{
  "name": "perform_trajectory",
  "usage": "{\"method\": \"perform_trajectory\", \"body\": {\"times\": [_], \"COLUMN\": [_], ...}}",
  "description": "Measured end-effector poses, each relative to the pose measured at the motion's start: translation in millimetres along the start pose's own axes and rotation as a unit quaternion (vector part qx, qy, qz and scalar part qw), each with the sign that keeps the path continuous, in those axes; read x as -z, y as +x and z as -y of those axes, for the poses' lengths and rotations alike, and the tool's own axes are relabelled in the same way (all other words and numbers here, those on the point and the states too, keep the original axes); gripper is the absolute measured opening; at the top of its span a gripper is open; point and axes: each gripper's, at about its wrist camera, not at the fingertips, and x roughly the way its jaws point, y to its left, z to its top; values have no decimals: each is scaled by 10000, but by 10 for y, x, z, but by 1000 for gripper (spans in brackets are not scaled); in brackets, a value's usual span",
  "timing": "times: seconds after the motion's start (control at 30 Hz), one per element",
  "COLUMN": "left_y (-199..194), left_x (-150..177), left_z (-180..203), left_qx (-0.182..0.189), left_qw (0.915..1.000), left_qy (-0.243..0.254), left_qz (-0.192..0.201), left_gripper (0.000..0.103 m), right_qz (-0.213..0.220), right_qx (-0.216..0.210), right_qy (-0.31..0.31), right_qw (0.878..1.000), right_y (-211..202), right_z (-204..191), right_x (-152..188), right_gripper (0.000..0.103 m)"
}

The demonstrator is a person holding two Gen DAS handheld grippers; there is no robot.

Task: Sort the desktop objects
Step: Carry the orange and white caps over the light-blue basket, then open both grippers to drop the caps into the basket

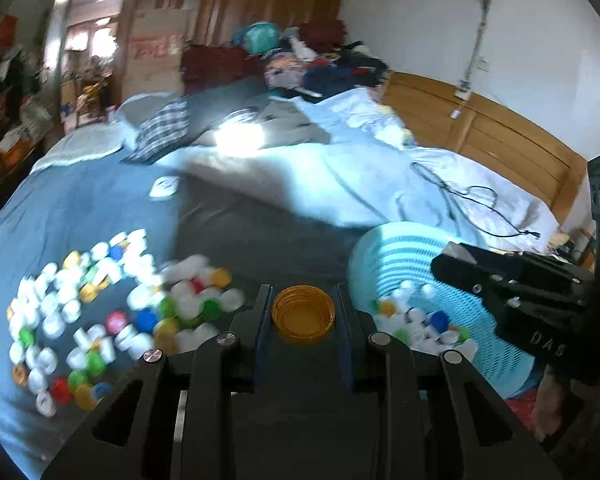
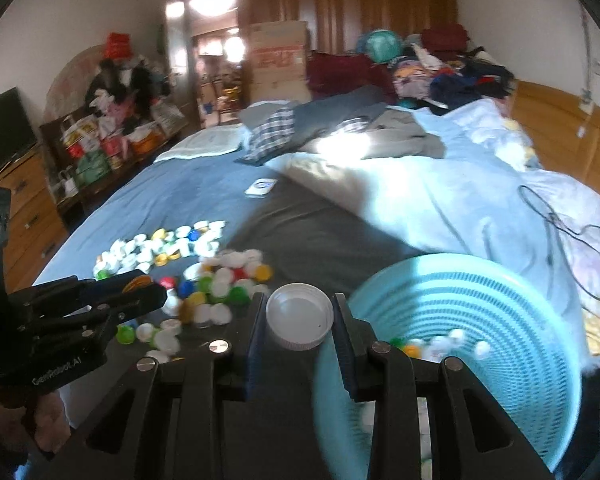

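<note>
My left gripper is shut on an orange bottle cap, its hollow side facing me, held above the bed. My right gripper is shut on a white bottle cap, also hollow side up. A pile of coloured and white caps lies on the blue sheet to the left, and the pile of caps also shows in the right wrist view. A light blue mesh basket with several caps inside stands to the right; the basket is just right of my right gripper. The right gripper hangs over the basket's rim; the left gripper hovers by the pile.
A grey cloth covers the bed's middle. A white duvet with a black cable lies behind the basket. Folded clothes and a small white device lie farther back. A wooden headboard runs along the right.
</note>
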Motion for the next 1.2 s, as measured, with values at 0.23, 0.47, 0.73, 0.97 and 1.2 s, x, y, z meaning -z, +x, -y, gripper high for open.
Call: {"method": "perform_trajectory", "body": {"times": [0.23,0.47,0.73,0.97,1.2], "left_y": [167,499,664,699,702], "left_x": [-309,-403,-271,-260,-261], "left_z": [654,1203,1502,1510,1482], "left_qx": [376,643,541,396,370], "left_qw": [9984,9951,9912,9914,9915], "left_qy": [416,671,956,955,944], "left_qz": [82,-341,-738,-805,-816], "left_gripper": [25,25,25,25,25], "right_qz": [87,-195,-326,-321,-304], "right_qx": [417,681,689,632,618], "right_qy": [320,671,884,911,898], "right_qw": [9986,9952,9932,9933,9936], "right_y": [-236,-312,-313,-296,-285], "right_z": [619,1155,1392,1353,1341], "right_x": [-8,106,262,304,309], "right_gripper": [34,34,35,35,35]}}
